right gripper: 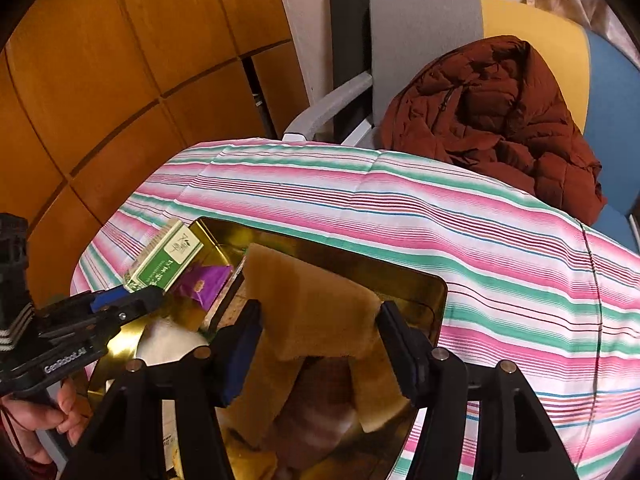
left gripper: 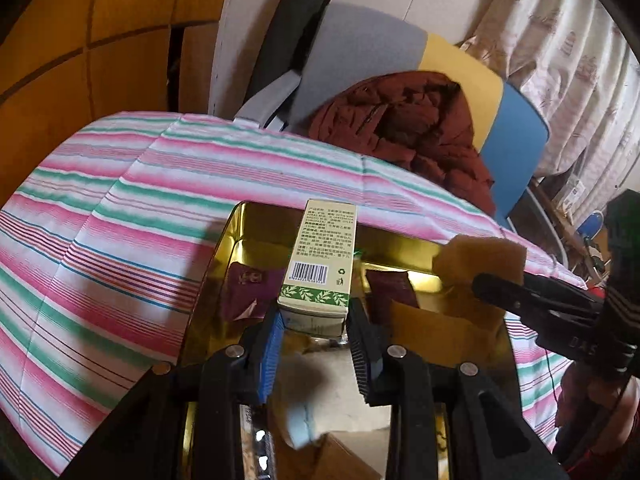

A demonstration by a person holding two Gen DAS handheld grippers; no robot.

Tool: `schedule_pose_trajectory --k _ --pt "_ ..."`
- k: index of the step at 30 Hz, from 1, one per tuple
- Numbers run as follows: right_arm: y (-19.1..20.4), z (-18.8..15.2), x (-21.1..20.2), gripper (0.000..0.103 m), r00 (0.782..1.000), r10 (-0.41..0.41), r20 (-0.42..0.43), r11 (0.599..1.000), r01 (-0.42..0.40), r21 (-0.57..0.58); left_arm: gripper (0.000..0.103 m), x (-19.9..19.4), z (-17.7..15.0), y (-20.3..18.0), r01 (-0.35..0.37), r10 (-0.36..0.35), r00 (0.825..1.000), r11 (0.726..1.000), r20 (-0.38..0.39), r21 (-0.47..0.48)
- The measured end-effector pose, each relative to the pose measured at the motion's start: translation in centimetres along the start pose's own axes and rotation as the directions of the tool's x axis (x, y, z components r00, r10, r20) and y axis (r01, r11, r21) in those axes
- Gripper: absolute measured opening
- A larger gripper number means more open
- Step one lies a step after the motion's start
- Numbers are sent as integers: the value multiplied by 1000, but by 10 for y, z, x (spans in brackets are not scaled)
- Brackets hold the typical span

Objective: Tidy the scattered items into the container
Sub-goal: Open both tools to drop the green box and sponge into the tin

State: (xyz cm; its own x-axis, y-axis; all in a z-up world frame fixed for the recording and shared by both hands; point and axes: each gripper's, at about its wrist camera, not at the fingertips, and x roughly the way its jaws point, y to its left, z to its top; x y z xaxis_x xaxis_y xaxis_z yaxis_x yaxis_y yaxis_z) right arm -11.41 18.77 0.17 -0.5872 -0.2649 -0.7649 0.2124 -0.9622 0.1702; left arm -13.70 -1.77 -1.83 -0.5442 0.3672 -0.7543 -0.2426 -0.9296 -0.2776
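A: Where does the cream cardboard carton with a green leaf band and barcode (left gripper: 318, 264) sit relative to the shiny gold metal tin (left gripper: 400, 246)?

B: The left gripper (left gripper: 314, 338) is clamped fully on the carton's near end. The carton's long axis runs away from the gripper toward the tin's far wall, and it hangs over the tin's left part. A purple foil sachet (left gripper: 246, 288) lies below it inside the tin.

A: And on the right?

B: The right gripper (right gripper: 320, 344) stands about half open, with a tan felt-like sponge pad (right gripper: 310, 312) between its fingers. The left pad appears to touch the sponge; whether the right one still presses cannot be told. The sponge's long axis runs toward the tin's far left, and it sits over the tin's middle.

A: Which relation governs the next move?

B: Both items are already above the tin's opening on the pink, green and white striped tablecloth (right gripper: 500, 240). The judgement is that release needs only a short descent. The carton lies left of the sponge, close beside it, so the two may collide.
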Motion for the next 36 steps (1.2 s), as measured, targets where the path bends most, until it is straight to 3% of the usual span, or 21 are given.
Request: schedule_pose_trajectory --k 3,5,9,20,25,29,36 --pt "0 2 6 67 1000 1 -9 1000 -1 7 31 13 3 0 2 -2 999 1000 -47 13" --pt "-1 1 5 76 1000 3 -8 1000 -3 24 31 19 2 -3 -7 9 997 1000 -80 27" --pt "-5 -3 -4 86 1000 12 24 998 -14 58 40 18 -2 -3 -60 62 993 998 -96 29" --pt "10 -28 -32 88 998 4 69 1000 -6 24 47 -38 -32 7 -5 9 1000 992 28 -125" --pt "29 -46 -43 93 997 -20 72 999 22 -28 49 -63 -53 2 -75 86 994 987 74 -144" --pt "48 -61 -54 98 996 -41 78 996 47 -74 49 -81 -72 -8 -153 164 981 983 100 -105" --pt "78 -83 -67 103 996 -51 76 990 61 -125 51 -104 -101 -28 -189 194 973 981 126 -51"
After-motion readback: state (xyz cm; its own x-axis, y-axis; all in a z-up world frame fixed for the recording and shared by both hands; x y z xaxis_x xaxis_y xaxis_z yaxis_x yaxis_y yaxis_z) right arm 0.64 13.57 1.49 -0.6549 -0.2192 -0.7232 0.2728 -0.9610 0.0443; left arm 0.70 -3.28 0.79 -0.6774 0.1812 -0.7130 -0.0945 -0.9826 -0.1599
